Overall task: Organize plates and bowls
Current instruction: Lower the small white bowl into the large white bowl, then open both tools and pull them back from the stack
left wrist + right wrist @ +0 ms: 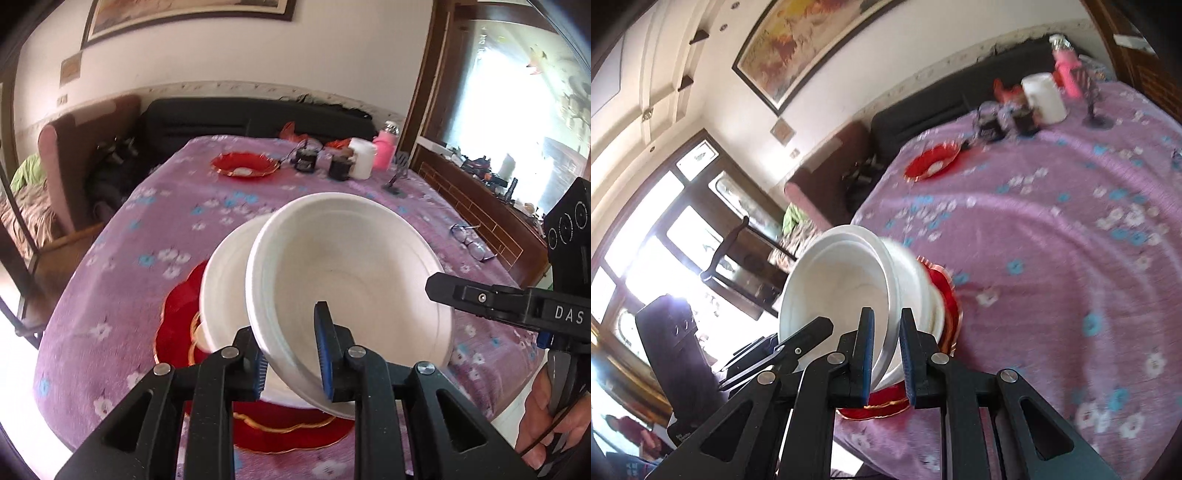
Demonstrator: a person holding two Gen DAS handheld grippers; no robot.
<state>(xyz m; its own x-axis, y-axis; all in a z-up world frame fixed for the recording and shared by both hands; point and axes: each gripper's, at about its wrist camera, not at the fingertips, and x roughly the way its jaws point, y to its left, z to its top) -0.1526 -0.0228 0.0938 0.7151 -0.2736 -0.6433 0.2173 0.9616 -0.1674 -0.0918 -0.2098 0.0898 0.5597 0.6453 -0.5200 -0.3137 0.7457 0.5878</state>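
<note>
The left gripper [293, 363] has its jaws clamped on the near rim of a white round plastic bowl [351, 280], one blue pad inside, one outside. The bowl tilts, nested in a second white bowl [221, 295] just beyond the jaws, above a red scalloped gold-edged plate [280, 432] on the purple flowered worktop [110, 295]. The right gripper [886, 363] pinches the same bowl's opposite rim, jaws nearly closed.

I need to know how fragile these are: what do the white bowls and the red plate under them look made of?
White bowls: matte and opaque, with ridged rims; probably foam or plastic, possibly ceramic. Red plate: glossy translucent red with a gilt scalloped edge; likely glass or acrylic.
</note>
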